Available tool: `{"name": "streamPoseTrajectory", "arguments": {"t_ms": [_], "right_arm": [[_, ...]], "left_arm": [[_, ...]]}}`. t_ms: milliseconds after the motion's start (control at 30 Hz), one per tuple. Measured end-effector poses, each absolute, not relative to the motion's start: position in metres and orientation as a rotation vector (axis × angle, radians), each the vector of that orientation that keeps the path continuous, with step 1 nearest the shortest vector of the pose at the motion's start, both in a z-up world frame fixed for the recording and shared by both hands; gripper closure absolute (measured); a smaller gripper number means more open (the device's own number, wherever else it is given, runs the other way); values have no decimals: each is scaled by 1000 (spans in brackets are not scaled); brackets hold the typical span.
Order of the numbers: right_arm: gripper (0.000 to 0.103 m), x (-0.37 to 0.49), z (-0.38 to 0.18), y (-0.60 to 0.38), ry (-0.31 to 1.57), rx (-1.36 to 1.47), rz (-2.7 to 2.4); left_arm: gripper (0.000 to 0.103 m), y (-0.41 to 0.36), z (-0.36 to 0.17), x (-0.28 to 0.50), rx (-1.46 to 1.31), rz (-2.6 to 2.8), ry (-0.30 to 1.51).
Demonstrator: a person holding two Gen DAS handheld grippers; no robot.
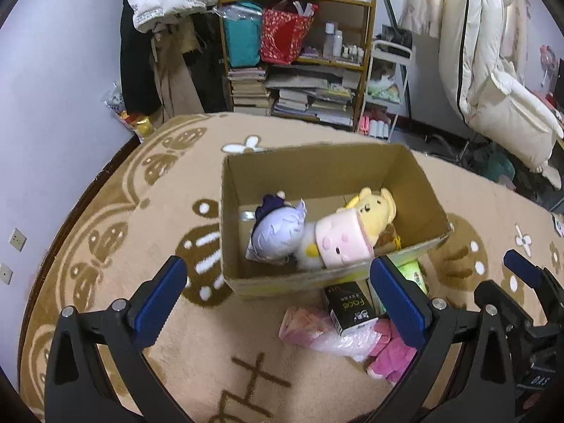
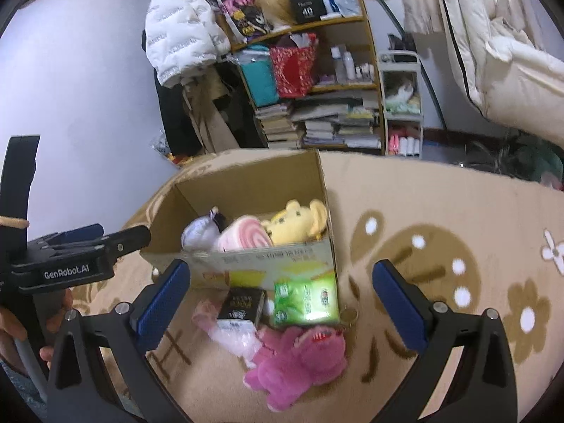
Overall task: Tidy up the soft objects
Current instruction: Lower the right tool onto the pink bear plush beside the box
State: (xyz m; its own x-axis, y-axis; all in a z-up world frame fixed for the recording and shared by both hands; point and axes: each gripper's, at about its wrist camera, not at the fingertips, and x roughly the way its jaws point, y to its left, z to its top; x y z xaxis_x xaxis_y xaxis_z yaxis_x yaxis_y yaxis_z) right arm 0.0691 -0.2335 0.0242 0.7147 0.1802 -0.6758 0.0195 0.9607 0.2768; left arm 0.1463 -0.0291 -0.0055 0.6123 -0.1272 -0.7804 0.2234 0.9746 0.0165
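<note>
Cardboard, in the shape of an open brown box (image 1: 328, 172), sits on the beige patterned rug (image 1: 148, 317) as the collecting place, and three soft toys already lie packed inside it: a pale lilac plush doll with a dark topknot (image 1: 276, 232), a pink roll-shaped cushion with a small face (image 1: 343, 243) and a yellow plush bear (image 1: 375, 206), pressed side by side along the near wall. Outside, just against the front of the box, the unsorted things lie in a small heap: a bright pink plush animal (image 2: 296, 363) nearest the cameras, a crinkled clear-and-pink plastic packet (image 2: 229, 335), a black carton with gold lettering (image 2: 241, 308) leaning on the packet, and a green soft tissue pack (image 2: 305, 299) touching the box wall. The right claw (image 2: 282, 303) is spread wide and empty, angled down with the heap framed between its blue pads, which suggests it is lined up for the pink animal or the tissue pack. The left claw (image 1: 282, 303) is likewise spread and pinching nothing, poised over the near edge of the box, probably to steady it or take the packet.
</note>
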Motion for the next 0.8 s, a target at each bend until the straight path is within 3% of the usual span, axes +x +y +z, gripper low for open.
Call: {"name": "streamPoseTrajectory", "arguments": {"t_ms": [800], "right_arm": [[2,66,-28,-246,947,351,34]], "left_arm": [[1,-63,-58,144,184,-259,1004]]}}
